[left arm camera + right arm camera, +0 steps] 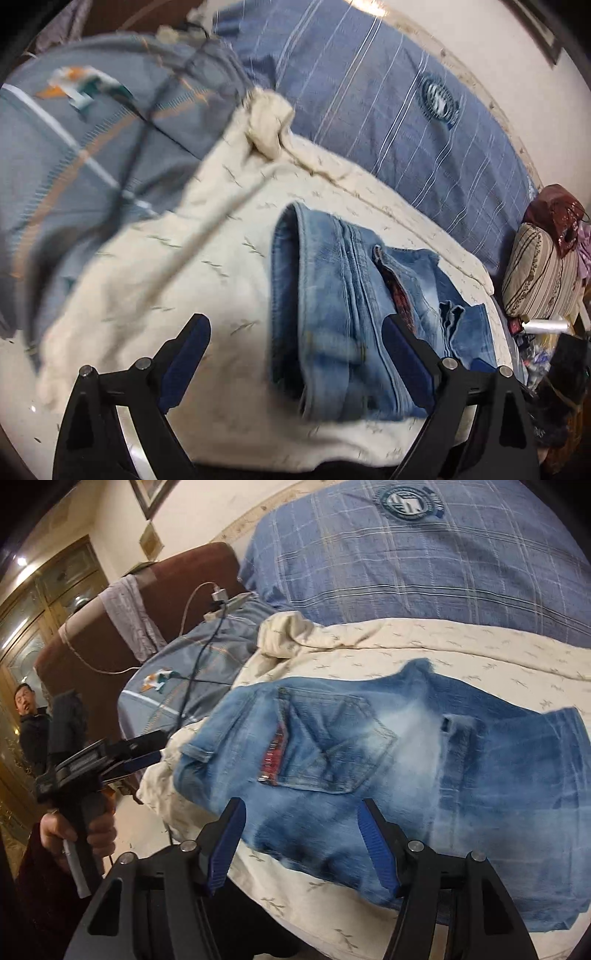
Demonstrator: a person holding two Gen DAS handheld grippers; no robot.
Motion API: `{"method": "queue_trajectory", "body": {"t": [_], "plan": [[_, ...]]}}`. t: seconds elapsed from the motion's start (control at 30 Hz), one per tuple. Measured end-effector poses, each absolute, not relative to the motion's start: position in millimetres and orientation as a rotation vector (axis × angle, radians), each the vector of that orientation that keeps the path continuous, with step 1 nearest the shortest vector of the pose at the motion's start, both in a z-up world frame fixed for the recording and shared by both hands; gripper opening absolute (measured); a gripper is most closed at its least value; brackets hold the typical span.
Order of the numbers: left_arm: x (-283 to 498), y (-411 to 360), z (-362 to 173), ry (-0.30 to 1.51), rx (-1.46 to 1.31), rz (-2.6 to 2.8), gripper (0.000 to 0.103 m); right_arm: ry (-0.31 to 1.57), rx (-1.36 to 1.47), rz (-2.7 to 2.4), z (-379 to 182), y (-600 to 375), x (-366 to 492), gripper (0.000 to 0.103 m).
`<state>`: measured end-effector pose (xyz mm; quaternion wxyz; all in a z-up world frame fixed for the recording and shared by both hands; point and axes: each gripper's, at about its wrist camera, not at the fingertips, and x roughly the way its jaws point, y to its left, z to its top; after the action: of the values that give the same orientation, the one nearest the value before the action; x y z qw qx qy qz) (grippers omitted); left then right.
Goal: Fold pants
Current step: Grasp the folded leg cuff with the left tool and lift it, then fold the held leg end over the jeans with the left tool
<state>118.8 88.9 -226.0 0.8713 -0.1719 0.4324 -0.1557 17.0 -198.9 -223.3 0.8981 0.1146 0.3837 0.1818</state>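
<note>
Light blue jeans (332, 314) lie folded in a bundle on a cream bedspread (166, 295). In the right wrist view the jeans (424, 760) show a back pocket with a red patch (273, 757). My left gripper (295, 325) is open just above the jeans' near edge, holding nothing. It also shows in the right wrist view (147, 753), held by a hand left of the jeans. My right gripper (301, 812) is open over the jeans' near edge, empty.
A blue striped duvet (388, 110) lies beyond the bedspread. A grey pillow (184, 672) with charger cables (207, 642) sits near a brown headboard (147, 602). A striped cushion (539, 273) and clutter lie at the right. A person (29, 720) stands at far left.
</note>
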Motion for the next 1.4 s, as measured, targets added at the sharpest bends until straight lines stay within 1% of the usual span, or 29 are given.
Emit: {"method": "queue_trajectory", "body": {"t": [0.13, 0.23, 0.3, 0.33, 0.37, 0.4, 0.43, 0.47, 0.5, 0.57, 0.67, 0.77, 0.9, 1.03, 1.13, 1.27, 1.4], "plan": [[143, 66, -245, 0.981, -0.395, -0.386, 0.094, 0.744, 0.253, 0.303, -216, -227, 17, 0.066], [158, 48, -268, 1.110, -0.376, -0.416, 0.094, 0.702, 0.270, 0.242, -212, -253, 17, 0.066], [160, 45, -269, 1.110, -0.376, -0.425, 0.094, 0.683, 0.296, 0.202, -211, -270, 17, 0.066], [161, 46, -269, 1.109, -0.384, -0.424, 0.090, 0.677, 0.319, 0.185, -212, -280, 17, 0.066], [162, 47, -270, 1.114, -0.391, -0.427, 0.076, 0.673, 0.339, 0.169, -212, -288, 17, 0.066], [163, 47, -272, 1.120, -0.408, -0.440, 0.068, 0.669, 0.352, 0.157, -211, -293, 17, 0.066], [165, 47, -273, 1.130, -0.432, -0.465, 0.053, 0.663, 0.364, 0.146, -210, -299, 16, 0.066], [166, 45, -273, 1.135, -0.441, -0.469, 0.047, 0.658, 0.373, 0.139, -210, -303, 16, 0.066], [166, 42, -272, 1.136, -0.429, -0.461, 0.045, 0.653, 0.387, 0.134, -209, -308, 15, 0.066], [164, 34, -266, 1.127, -0.382, -0.447, 0.034, 0.648, 0.428, 0.128, -209, -320, 14, 0.066], [158, 25, -252, 1.090, -0.311, -0.415, 0.026, 0.639, 0.465, 0.112, -208, -331, 12, 0.066], [150, 15, -235, 1.051, -0.244, -0.403, 0.023, 0.650, 0.470, 0.087, -209, -340, 13, 0.066], [136, -4, -204, 0.992, -0.168, -0.420, 0.022, 0.688, 0.534, 0.070, -216, -356, 17, 0.066], [120, -37, -168, 0.938, -0.097, -0.480, 0.021, 0.678, 0.571, 0.047, -217, -368, 13, 0.066], [107, -77, -143, 0.905, -0.024, -0.539, 0.021, 0.654, 0.601, 0.041, -214, -378, 8, 0.066], [91, -140, -131, 0.896, 0.074, -0.619, 0.021, 0.630, 0.634, 0.023, -213, -393, 1, 0.065], [83, -216, -150, 0.928, 0.182, -0.691, 0.021, 0.595, 0.716, 0.013, -215, -419, -9, 0.066]]}}
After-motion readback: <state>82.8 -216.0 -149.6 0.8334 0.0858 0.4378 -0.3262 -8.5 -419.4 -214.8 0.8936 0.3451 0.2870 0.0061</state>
